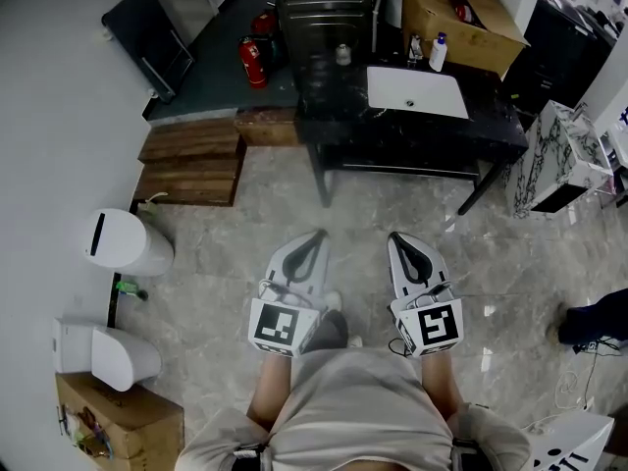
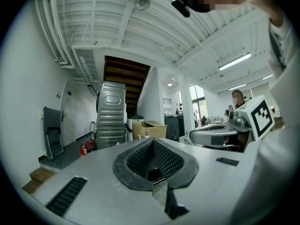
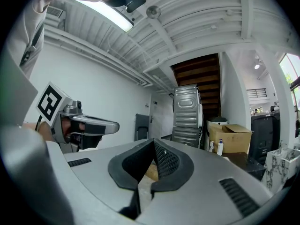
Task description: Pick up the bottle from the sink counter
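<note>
A white bottle with a blue cap (image 1: 438, 53) stands on the black sink counter (image 1: 412, 130), at the back right corner of the white basin (image 1: 416, 91). In the right gripper view the bottle (image 3: 220, 147) shows small and far off, before a cardboard box. My left gripper (image 1: 316, 235) and right gripper (image 1: 397, 238) are held side by side over the grey floor, well short of the counter, both pointing towards it. Each has its jaws together with nothing between them, as the left gripper view (image 2: 153, 140) and the right gripper view (image 3: 153, 142) show.
An open cardboard box (image 1: 461, 8) sits behind the sink. Two red fire extinguishers (image 1: 253, 62) and a ribbed metal cabinet (image 1: 324, 3) stand at the counter's far left. Wooden steps (image 1: 191, 160) and a white bin (image 1: 128, 241) lie left; a marbled box (image 1: 559, 160) stands right.
</note>
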`<state>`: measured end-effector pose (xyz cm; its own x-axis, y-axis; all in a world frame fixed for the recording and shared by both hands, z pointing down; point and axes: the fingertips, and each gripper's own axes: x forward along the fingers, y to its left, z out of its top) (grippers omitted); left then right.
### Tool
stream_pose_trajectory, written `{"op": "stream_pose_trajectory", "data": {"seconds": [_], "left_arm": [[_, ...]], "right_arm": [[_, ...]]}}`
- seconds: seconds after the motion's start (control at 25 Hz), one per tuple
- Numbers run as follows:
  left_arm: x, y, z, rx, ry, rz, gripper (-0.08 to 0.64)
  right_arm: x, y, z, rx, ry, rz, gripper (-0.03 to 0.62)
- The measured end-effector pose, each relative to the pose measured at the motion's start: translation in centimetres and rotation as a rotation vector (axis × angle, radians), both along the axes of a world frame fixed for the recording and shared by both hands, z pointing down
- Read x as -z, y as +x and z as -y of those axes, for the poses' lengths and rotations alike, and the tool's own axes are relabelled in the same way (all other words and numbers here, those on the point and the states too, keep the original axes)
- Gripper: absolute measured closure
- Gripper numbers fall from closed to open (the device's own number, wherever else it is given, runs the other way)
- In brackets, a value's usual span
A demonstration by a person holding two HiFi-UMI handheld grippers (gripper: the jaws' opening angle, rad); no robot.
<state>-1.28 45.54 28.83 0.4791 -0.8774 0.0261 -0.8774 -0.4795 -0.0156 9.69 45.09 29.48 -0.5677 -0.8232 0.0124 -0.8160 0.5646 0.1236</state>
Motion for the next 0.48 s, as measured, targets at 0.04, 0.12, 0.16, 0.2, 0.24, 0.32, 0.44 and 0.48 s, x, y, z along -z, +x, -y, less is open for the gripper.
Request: {"op": "stream_pose_trajectory", "data": {"seconds": [0.04, 0.12, 0.16, 0.2, 0.24, 0.32, 0.44, 0.48], "left_arm": [[-0.1, -0.2, 0.5, 0.0, -0.001, -0.002, 0.56], [-0.3, -0.6, 1.5, -0.001, -0.007, -0.006, 0.559], [-0.4, -0.8, 2.1, -0.002, -0.009, -0.006, 0.56], [-0.5, -0.9, 2.7, -0.005, -0.009, -0.006, 0.559], [-0.6, -1.1, 3.3, -0.007, -0.008, -0.005, 0.559], [-0.8, -1.7, 4.5, -0.012, -0.011, -0.003, 0.559], [-1.0, -2.7, 6.5, -0.017, -0.019, -0.005, 0.559], [-1.0, -3.0, 7.3, -0.02, -0.022, -0.007, 0.559]], "right_arm": [[-0.1, -0.2, 0.4, 0.0, 0.0, -0.006, 0.597], [-0.3, -0.7, 1.3, 0.002, -0.002, -0.014, 0.597], [-0.4, -0.8, 1.8, 0.002, -0.004, -0.016, 0.597], [-0.6, -1.0, 2.4, 0.001, -0.006, -0.019, 0.597], [-0.7, -1.2, 3.0, -0.002, -0.009, -0.022, 0.597], [-0.9, -1.7, 4.3, -0.01, -0.015, -0.022, 0.597], [-0.9, -2.7, 6.2, -0.022, -0.016, -0.019, 0.597], [-0.9, -3.0, 6.8, -0.024, -0.014, -0.021, 0.597]]}}
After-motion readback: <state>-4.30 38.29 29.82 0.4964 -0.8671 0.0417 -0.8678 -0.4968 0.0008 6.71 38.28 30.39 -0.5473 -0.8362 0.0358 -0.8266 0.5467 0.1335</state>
